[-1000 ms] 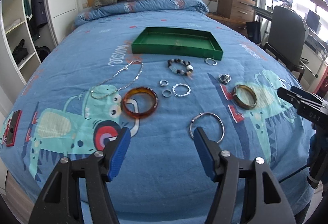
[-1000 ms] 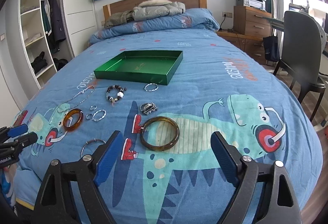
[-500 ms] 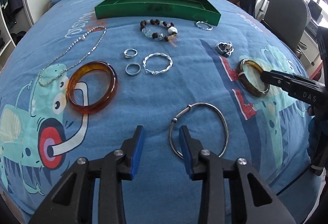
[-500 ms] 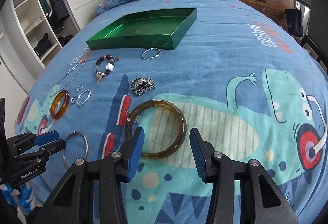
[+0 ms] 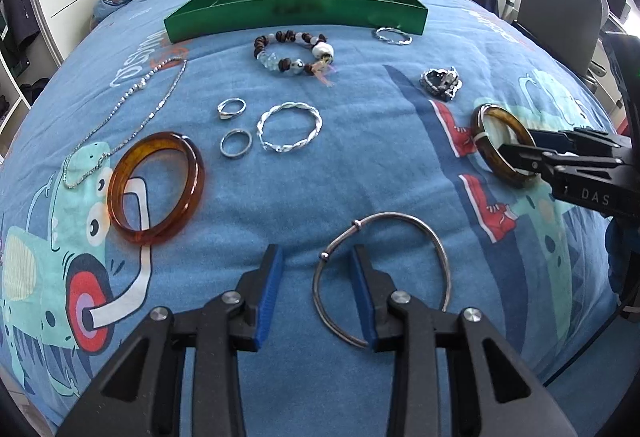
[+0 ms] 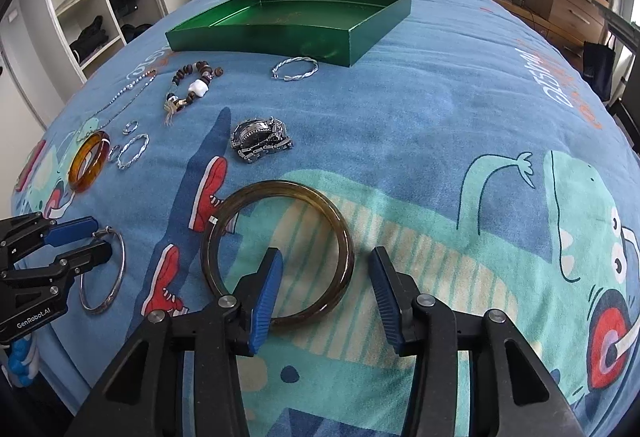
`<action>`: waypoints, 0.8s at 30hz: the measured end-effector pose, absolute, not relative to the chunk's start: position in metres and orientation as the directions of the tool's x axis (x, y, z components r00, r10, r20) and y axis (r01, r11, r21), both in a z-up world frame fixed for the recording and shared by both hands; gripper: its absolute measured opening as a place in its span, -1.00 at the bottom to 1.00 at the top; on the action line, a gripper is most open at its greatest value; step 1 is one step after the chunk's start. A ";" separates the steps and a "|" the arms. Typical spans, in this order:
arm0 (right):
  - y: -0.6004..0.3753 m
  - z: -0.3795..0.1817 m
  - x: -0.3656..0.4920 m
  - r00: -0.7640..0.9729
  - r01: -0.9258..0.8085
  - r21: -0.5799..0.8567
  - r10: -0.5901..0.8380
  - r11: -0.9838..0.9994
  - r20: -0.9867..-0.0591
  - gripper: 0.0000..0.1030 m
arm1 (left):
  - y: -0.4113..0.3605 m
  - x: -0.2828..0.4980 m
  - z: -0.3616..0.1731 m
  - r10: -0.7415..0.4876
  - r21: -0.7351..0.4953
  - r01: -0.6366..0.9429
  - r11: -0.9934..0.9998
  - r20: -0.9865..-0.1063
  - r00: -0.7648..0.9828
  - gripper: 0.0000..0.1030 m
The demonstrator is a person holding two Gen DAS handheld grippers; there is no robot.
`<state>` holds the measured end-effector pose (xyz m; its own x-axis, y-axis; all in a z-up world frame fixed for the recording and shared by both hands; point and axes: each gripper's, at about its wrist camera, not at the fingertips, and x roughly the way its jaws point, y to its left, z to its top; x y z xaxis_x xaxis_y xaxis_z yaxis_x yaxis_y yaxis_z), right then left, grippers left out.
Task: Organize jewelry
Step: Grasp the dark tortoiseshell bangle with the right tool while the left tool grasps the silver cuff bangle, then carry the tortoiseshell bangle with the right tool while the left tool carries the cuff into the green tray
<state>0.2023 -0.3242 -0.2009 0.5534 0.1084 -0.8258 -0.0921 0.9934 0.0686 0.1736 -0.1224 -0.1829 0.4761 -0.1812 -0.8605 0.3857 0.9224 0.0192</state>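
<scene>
Right now, through my left wrist camera, my left gripper (image 5: 316, 273) stands about half open over the bedspread (image 5: 360, 165), its jaws straddling the left edge of the thin silver bangle (image 5: 420, 221): the right pad sits inside the hoop, the left pad outside, and neither yet presses the wire. My worry is that the wire is so thin, and lies so flat in soft cloth, that the pads could pinch fabric instead or skate the hoop away. It looks like a plain metal loop with two small sliding knots. Ahead of the gripper lie an amber bangle (image 5: 156, 189), two small rings, a twisted silver bracelet (image 5: 290, 127) and a beaded bracelet (image 5: 294, 51); the green tray (image 5: 296, 19) sits beyond them, still with nothing in it that I can see. Through my right wrist camera, my right gripper (image 6: 326, 283) is likewise partly open, jaws astride the near right arc of the dark brown bangle (image 6: 224, 213), left pad inside, right pad outside, not gripping. That one is thick, smooth and glossy, so a shallow or off-centre bite could let it swing or slip on the way to the tray. A coiled metal watch (image 6: 260, 139) lies just beyond it.
</scene>
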 end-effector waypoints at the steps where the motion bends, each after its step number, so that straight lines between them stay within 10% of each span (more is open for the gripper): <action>1: -0.323 -0.202 0.203 0.551 -0.098 0.063 0.107 0.993 -0.828 -0.08 | -0.122 0.174 -0.183 -0.180 0.019 0.382 0.924 -0.859 0.479 -0.38; 11: -0.315 -0.202 0.200 0.581 -0.127 -0.021 0.058 0.992 -0.812 -0.37 | -0.131 0.171 -0.182 -0.171 0.051 0.388 0.920 -0.841 0.514 -0.86; 16: -0.313 -0.200 0.199 0.592 -0.131 -0.056 0.032 0.990 -0.806 -0.80 | -0.132 0.169 -0.178 -0.156 0.063 0.377 0.924 -0.837 0.524 -0.90; 24: -0.312 -0.188 0.190 0.629 -0.103 -0.066 0.013 0.992 -0.778 -0.83 | -0.124 0.159 -0.165 -0.134 0.082 0.346 0.935 -0.821 0.556 -0.91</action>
